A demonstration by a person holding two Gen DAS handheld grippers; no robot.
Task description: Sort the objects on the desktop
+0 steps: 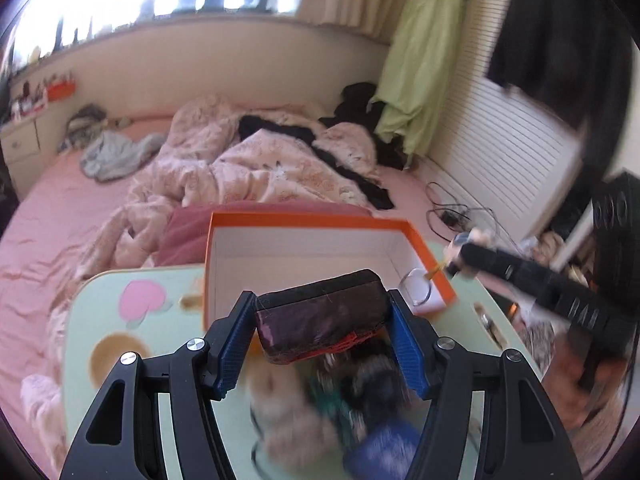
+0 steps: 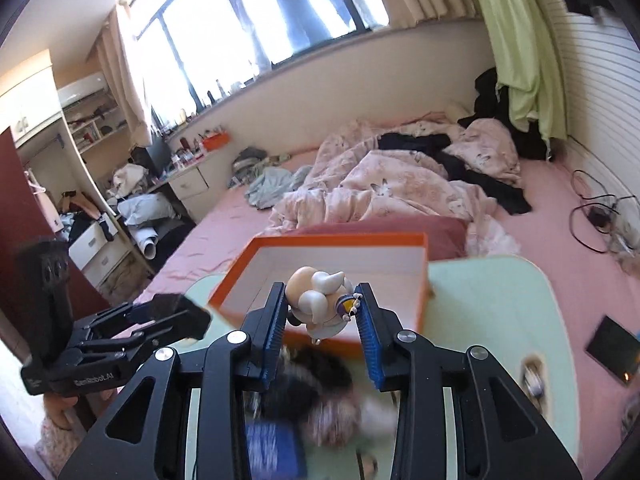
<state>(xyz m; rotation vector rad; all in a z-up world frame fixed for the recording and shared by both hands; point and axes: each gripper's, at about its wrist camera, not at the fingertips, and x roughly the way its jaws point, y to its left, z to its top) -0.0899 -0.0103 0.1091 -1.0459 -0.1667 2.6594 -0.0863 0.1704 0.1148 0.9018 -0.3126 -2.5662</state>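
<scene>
My left gripper [image 1: 322, 304] is shut on a dark maroon and black pouch [image 1: 320, 320], held over the near edge of an orange box [image 1: 312, 222] with a white inside. My right gripper [image 2: 320, 296] is shut on a small white and beige figurine [image 2: 316, 304], also just in front of the orange box [image 2: 340, 238]. In the left wrist view the right gripper [image 1: 456, 252] comes in from the right with the figurine [image 1: 476, 238] at its tips. The right wrist view shows the left gripper [image 2: 188, 314] at the lower left. The box looks empty where I can see into it.
The box stands on a pale green table [image 1: 120, 360] with pink and brown shapes. A blurred pile of loose things [image 1: 320, 400], one of them blue [image 1: 384, 452], lies under the grippers. A clear round thing [image 1: 416, 290] sits by the box's right corner. A pink bed [image 2: 540, 216] with rumpled covers lies beyond.
</scene>
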